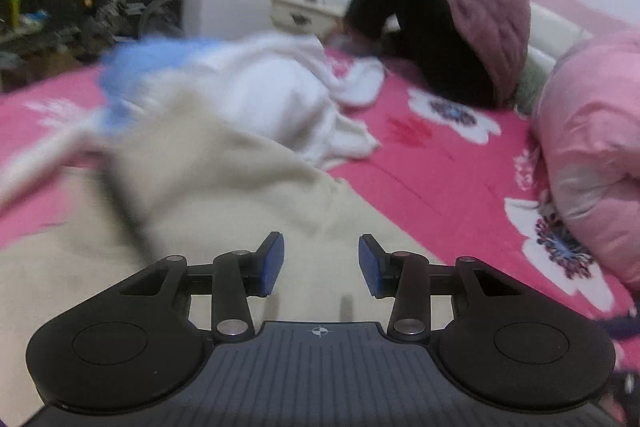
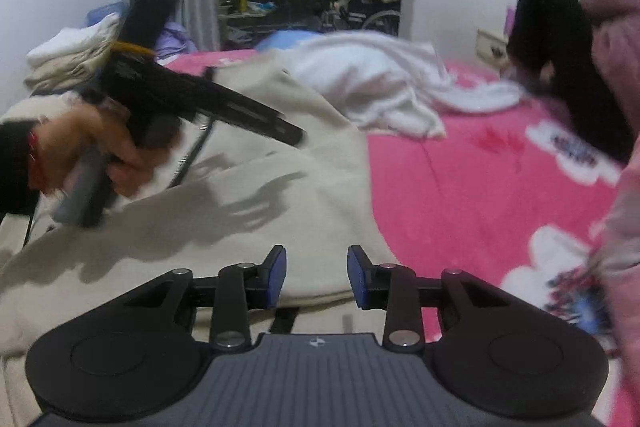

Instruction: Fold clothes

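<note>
A cream garment (image 1: 224,195) lies spread over the pink flowered bed sheet (image 1: 432,179). My left gripper (image 1: 322,263) is open just above it, with nothing between the blue pads. In the right wrist view the same cream garment (image 2: 260,195) fills the left half, and my right gripper (image 2: 317,275) stands open over its near right edge, holding nothing. A hand (image 2: 96,147) holds the left gripper (image 2: 290,135) over the garment's upper part, blurred by motion. A crumpled white garment (image 1: 272,95) lies beyond the cream one.
A person in black trousers (image 1: 404,7) and a mauve jacket sits on the bed's far side. At the right is a pink quilt (image 1: 592,131). Blue cloth (image 1: 140,63) lies by the white garment. Folded clothes (image 2: 72,55) are stacked at the back left. A bedside cabinet (image 1: 300,11) stands behind.
</note>
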Motion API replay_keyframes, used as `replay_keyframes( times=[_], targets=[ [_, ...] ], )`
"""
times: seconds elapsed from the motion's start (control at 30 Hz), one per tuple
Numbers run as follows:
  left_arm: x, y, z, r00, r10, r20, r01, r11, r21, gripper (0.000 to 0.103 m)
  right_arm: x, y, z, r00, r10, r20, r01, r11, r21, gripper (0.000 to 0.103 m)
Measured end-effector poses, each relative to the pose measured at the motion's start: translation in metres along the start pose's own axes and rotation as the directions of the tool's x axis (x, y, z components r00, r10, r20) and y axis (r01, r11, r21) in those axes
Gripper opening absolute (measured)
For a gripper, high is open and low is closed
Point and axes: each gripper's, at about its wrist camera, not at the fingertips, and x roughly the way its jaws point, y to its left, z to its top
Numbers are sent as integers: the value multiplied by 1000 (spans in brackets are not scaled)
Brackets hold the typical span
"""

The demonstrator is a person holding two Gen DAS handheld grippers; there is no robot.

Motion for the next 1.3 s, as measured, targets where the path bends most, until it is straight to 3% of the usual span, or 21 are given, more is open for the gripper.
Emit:
replay_keyframes(
  times=[0.13,0.23,0.33,0.47,0.5,0.6,0.67,0.77,0.83,0.9,0.93,0.97,1.0,1.07,1.1,1.13,1.23,1.3],
  targets=[
    [-99,17,-27,999,33,5,-34,999,27,41,-29,9,-7,996,88,-7,-86,991,104,36],
    [-151,3,-68,999,26,-48,-22,996,87,41,-46,24,-10,989,151,0,-149,977,155,36],
    [-166,-17,-115,991,37,-128,-22,993,119,41,-42,63,-4,975,222,10,-222,967,128,36],
    [-156,-23,-167,972,110,-210,-92,991,94,41,-20,123,-10,954,297,-37,-296,954,42,36],
    [-151,-20,-175,964,137,-226,-124,990,71,41,-12,137,-14,951,304,-54,-304,953,15,36],
    [-154,-1,-181,971,129,-202,-143,988,-57,41,21,164,-31,937,311,-156,-316,949,-6,37],
    [-164,11,-173,969,141,-204,-168,978,-124,41,42,172,-47,940,281,-194,-291,957,-20,37],
    [-208,40,-156,975,181,-129,-207,951,-230,41,39,171,-50,941,285,-182,-290,957,-2,38],
    [-245,68,-140,972,231,-49,-234,915,-328,42,38,167,-50,938,293,-184,-292,956,31,38],
    [-286,103,-129,942,335,32,-288,849,-443,52,39,165,-50,936,302,-180,-299,953,48,38],
    [-304,121,-125,906,421,50,-340,792,-507,66,40,165,-50,935,306,-179,-301,952,58,39],
    [-319,141,-123,862,505,47,-392,721,-571,72,41,164,-50,934,310,-179,-303,951,68,40],
    [-328,162,-124,829,557,36,-412,654,-634,72,41,164,-49,932,315,-179,-306,949,77,41],
    [-347,204,-126,757,654,1,-435,505,-746,72,43,162,-47,931,319,-179,-307,947,90,42],
    [-354,226,-129,731,682,-20,-425,432,-796,72,44,162,-47,931,318,-178,-306,947,93,42],
    [-355,248,-134,735,678,-34,-383,373,-845,72,43,162,-48,932,316,-178,-304,948,91,42],
    [-345,306,-151,770,635,-55,-231,199,-952,72,44,165,-47,934,308,-183,-298,951,84,43],
    [-333,332,-164,778,624,-74,-164,87,-983,73,45,166,-46,934,305,-184,-296,952,79,43]
  ],
)
